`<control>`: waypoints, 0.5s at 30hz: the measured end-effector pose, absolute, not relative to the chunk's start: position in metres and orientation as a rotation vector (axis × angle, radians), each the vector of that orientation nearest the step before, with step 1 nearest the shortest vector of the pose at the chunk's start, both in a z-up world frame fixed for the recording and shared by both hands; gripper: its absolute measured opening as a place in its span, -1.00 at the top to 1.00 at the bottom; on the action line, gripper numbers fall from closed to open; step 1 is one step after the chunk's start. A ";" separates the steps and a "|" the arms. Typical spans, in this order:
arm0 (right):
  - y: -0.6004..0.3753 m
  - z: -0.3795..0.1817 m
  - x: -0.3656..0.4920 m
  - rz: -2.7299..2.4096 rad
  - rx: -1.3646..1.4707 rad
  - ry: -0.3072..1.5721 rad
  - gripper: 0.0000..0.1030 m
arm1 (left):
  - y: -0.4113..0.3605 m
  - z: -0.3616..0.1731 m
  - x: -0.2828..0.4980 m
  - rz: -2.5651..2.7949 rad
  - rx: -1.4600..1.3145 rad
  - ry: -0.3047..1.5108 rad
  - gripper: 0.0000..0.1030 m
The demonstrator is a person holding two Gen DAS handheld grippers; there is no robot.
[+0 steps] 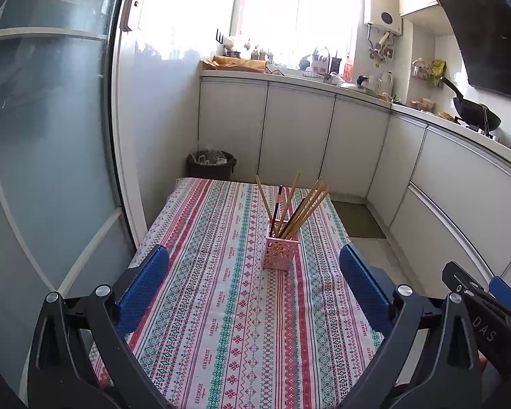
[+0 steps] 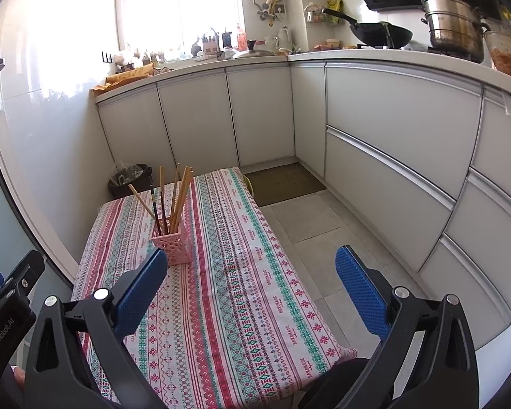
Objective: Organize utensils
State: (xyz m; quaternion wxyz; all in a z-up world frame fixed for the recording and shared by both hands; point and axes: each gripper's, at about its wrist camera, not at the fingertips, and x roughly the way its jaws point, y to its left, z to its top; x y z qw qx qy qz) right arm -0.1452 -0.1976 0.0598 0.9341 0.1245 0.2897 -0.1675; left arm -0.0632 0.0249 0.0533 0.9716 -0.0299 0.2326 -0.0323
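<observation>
Table (image 1: pixel 221 306) w/ striped cloth carries only a pink holder (image 1: pixel 281 252) near its middle. Chopsticks (image 1: pixel 299 204) stand tilted inside the holder. Left gripper (image 1: pixel 253 272) and right gripper (image 2: pixel 252 272) both wide open, empty, above the table's near end.

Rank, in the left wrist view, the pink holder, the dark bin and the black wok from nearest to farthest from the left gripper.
1. Pink holder: on the tablecloth, straight ahead of the left gripper.
2. Dark bin: on the floor beyond the table's far end, left.
3. Black wok: on the stove, far right.
</observation>
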 end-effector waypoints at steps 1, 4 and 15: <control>-0.198 0.060 -0.145 -0.343 0.255 0.593 -0.87 | 0.024 0.054 -0.064 -0.062 -0.052 0.462 -0.86; -0.199 0.059 -0.145 -0.343 0.257 0.595 -0.87 | 0.020 0.054 -0.065 -0.067 -0.030 0.448 -0.86; -0.204 0.058 -0.144 -0.355 0.271 0.593 -0.87 | 0.013 0.056 -0.069 -0.091 0.012 0.389 -0.72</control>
